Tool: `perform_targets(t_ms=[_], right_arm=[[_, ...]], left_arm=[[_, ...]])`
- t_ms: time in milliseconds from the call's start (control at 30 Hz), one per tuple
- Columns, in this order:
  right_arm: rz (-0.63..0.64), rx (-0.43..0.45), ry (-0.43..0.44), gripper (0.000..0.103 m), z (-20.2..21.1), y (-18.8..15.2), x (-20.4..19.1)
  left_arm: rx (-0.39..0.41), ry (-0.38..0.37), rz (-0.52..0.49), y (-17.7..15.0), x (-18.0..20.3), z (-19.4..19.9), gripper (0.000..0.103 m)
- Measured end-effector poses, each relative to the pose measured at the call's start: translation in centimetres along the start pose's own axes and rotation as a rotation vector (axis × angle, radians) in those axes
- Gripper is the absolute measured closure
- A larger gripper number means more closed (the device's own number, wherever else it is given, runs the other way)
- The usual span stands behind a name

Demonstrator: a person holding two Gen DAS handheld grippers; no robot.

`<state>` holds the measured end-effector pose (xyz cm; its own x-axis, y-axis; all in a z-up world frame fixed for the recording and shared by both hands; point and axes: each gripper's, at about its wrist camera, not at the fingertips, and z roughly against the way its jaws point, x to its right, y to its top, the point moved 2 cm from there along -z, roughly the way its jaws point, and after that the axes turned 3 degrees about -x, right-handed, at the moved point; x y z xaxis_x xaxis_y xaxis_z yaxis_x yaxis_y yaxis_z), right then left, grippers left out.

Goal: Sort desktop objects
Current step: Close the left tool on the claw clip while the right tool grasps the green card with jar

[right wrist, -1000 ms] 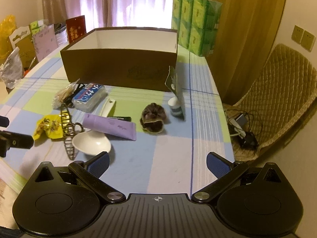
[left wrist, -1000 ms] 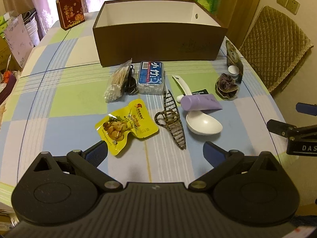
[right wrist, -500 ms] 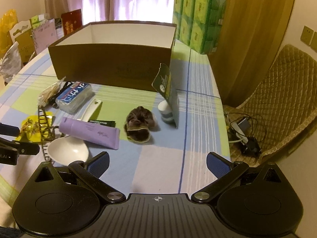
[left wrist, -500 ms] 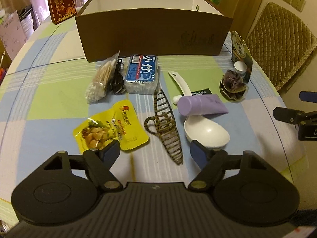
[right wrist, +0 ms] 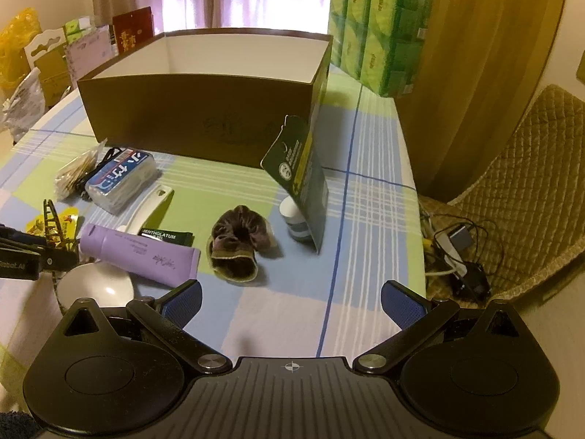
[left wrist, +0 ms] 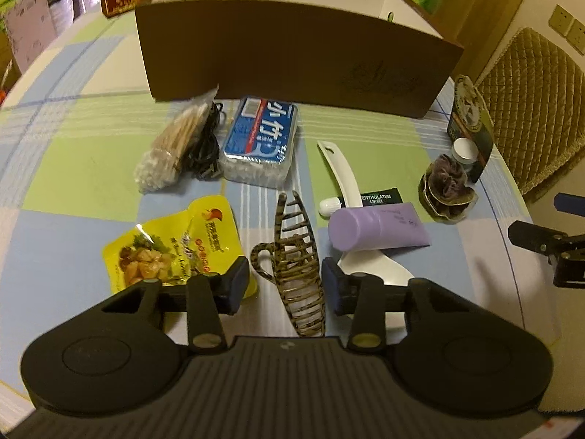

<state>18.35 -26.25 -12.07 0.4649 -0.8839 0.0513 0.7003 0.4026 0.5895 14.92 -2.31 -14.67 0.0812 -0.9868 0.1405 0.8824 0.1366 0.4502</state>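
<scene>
A brown striped hair claw clip [left wrist: 292, 256] lies on the checked tablecloth between the fingers of my left gripper [left wrist: 286, 280], which has shut on its two sides. A yellow snack packet [left wrist: 172, 252] sits to its left. To the right, a purple tube [left wrist: 380, 230] rests across a white spoon [left wrist: 343, 172]. Behind stands the open brown box [left wrist: 292, 55]. My right gripper [right wrist: 290, 303] hangs open over bare cloth, a short way in front of a brown scrunchie [right wrist: 237, 241].
A blue floss box [left wrist: 259, 135], a bag of cotton swabs [left wrist: 172, 150] and a black cord lie before the box. A green carded jar [right wrist: 303, 183] leans at the box corner. Green tissue packs [right wrist: 376, 29] stand behind. A quilted chair [right wrist: 530, 183] is off the table's right edge.
My left gripper moved forward and down over the hair claw clip and its fingers narrowed from wide open onto it. The right gripper drifted slightly forward and stayed open.
</scene>
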Motion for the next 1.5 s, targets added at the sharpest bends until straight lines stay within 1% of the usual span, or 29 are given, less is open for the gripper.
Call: perform_targets(t_ms=[67, 133, 167, 367, 567, 633, 667, 700, 733, 767, 800, 867, 967, 1133, 1167, 1267, 1333, 1500], right_arm=[[0.005, 0.001, 0.005, 0.002, -0.4, 0.2, 0.2], [0.012, 0.002, 0.009, 0.002, -0.7, 0.4, 0.3], [0.018, 0.003, 0.009, 0.002, -1.0, 0.4, 0.3], [0.056, 0.037, -0.004, 0.002, -2.2, 0.8, 0.3], [0.095, 0.126, -0.043, 0.002, -3.2, 1.5, 0.2], [0.112, 0.165, -0.048, 0.010, -3.5, 1.8, 0.2], [0.121, 0.173, -0.045, 0.021, -3.8, 2.0, 0.2], [0.129, 0.169, -0.046, 0.027, -4.2, 2.1, 0.2], [0.132, 0.164, -0.049, 0.028, -4.7, 2.3, 0.3], [0.130, 0.163, -0.054, 0.031, -5.1, 2.5, 0.4], [0.126, 0.165, -0.054, 0.038, -5.4, 2.5, 0.5], [0.122, 0.153, -0.055, 0.045, -6.1, 2.6, 0.8], [0.125, 0.136, -0.054, 0.048, -7.1, 2.7, 1.1], [0.172, 0.131, -0.057, 0.050, -8.5, 2.4, 0.7], [0.186, 0.131, -0.062, 0.053, -8.7, 2.3, 0.6], [0.236, 0.134, -0.068, 0.071, -9.3, 2.1, 0.1], [0.261, 0.143, -0.086, 0.073, -9.3, 2.0, -0.1], [0.230, 0.162, -0.058, 0.073, -8.0, 1.9, 0.5]], left_arm=[[-0.010, -0.007, 0.014, -0.1, -0.1, -0.6, 0.069], [-0.012, -0.012, 0.019, -0.2, -0.1, -1.0, 0.074], [-0.013, -0.016, 0.019, -0.3, 0.0, -1.2, 0.079], [0.003, -0.005, 0.006, -0.2, 0.0, -1.4, 0.080], [0.031, -0.001, 0.000, 0.4, 0.0, -0.4, 0.080], [0.040, -0.003, 0.004, 0.7, 0.0, -0.1, 0.080], [0.045, -0.002, 0.005, 0.9, 0.0, 0.0, 0.080], [0.048, 0.000, 0.006, 1.0, 0.0, 0.1, 0.080], [0.051, 0.002, 0.007, 1.1, -0.1, 0.2, 0.080], [0.053, 0.003, 0.008, 1.2, -0.1, 0.3, 0.080], [0.054, 0.003, 0.011, 1.3, -0.1, 0.4, 0.080], [0.055, 0.003, 0.015, 1.4, 0.0, 0.4, 0.080], [0.054, 0.005, 0.015, 1.5, 0.1, 0.5, 0.080], [0.052, 0.013, 0.014, 1.7, 0.2, 0.4, 0.080], [0.051, 0.015, 0.015, 1.7, 0.2, 0.4, 0.080], [0.049, 0.024, 0.017, 1.7, 0.2, 0.4, 0.080], [0.048, 0.030, 0.019, 1.7, 0.2, 0.3, 0.080], [0.053, 0.036, 0.016, 1.7, 0.4, 0.5, 0.080]])
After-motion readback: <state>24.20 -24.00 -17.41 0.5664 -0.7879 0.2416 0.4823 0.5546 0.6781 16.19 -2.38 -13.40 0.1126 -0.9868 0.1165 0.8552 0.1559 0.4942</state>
